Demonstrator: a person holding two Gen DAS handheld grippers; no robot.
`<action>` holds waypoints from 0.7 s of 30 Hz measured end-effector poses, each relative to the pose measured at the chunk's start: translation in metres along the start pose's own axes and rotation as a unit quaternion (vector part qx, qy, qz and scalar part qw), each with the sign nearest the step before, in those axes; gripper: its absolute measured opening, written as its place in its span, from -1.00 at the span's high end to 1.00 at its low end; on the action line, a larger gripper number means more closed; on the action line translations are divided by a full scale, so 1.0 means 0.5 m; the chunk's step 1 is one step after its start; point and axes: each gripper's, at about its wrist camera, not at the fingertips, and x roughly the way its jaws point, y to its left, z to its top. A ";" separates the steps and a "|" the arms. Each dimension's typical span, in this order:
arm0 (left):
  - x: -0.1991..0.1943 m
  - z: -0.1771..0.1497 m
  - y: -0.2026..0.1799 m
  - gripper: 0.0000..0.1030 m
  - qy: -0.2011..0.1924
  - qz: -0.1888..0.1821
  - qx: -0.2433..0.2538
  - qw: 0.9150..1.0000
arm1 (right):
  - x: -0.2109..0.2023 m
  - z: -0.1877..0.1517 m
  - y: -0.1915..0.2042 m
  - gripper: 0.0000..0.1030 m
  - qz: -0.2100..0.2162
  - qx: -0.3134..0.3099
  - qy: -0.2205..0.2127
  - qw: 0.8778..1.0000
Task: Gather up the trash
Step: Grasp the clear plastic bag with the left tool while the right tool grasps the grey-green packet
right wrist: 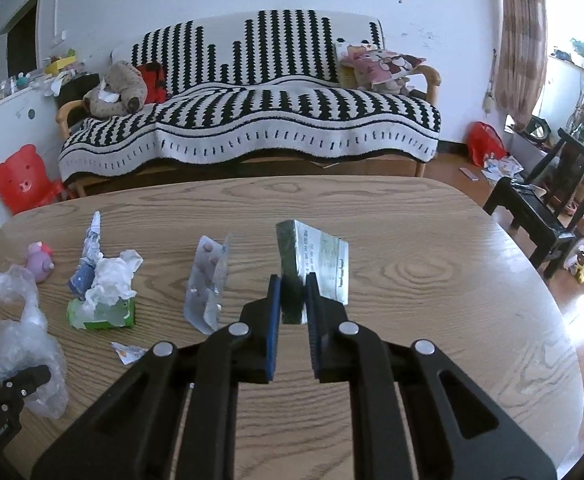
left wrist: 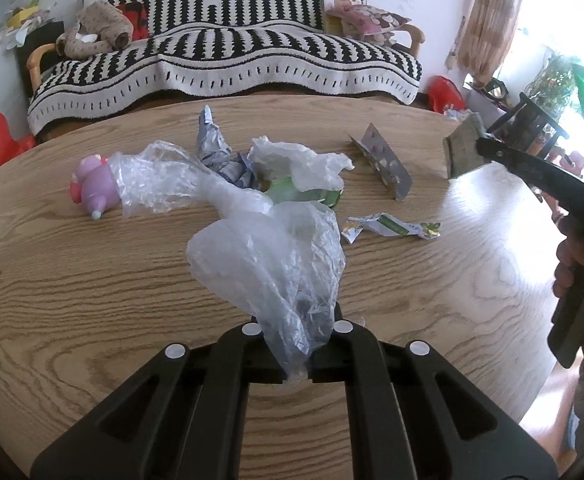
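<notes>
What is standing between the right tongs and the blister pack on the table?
Nothing on the table blocks the way: bare wood separates the blister pack from the right tongs. But those tongs are already shut on a flat silver packet, so they are not free to take it.
</notes>
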 end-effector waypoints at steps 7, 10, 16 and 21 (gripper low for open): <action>0.005 -0.003 0.000 0.92 0.009 0.005 0.000 1.000 | -0.009 -0.001 -0.025 0.76 -0.006 0.013 -0.001 1.000; 0.003 -0.001 0.000 0.92 0.009 0.008 0.001 1.000 | -0.012 0.003 -0.029 0.76 -0.006 0.014 -0.003 1.000; 0.004 0.002 0.007 0.92 0.014 0.018 -0.006 1.000 | -0.015 0.005 -0.030 0.76 -0.005 0.014 -0.003 1.000; -0.006 0.007 0.019 0.92 0.010 0.028 -0.013 0.999 | -0.034 0.009 -0.033 0.76 -0.001 0.018 -0.011 1.000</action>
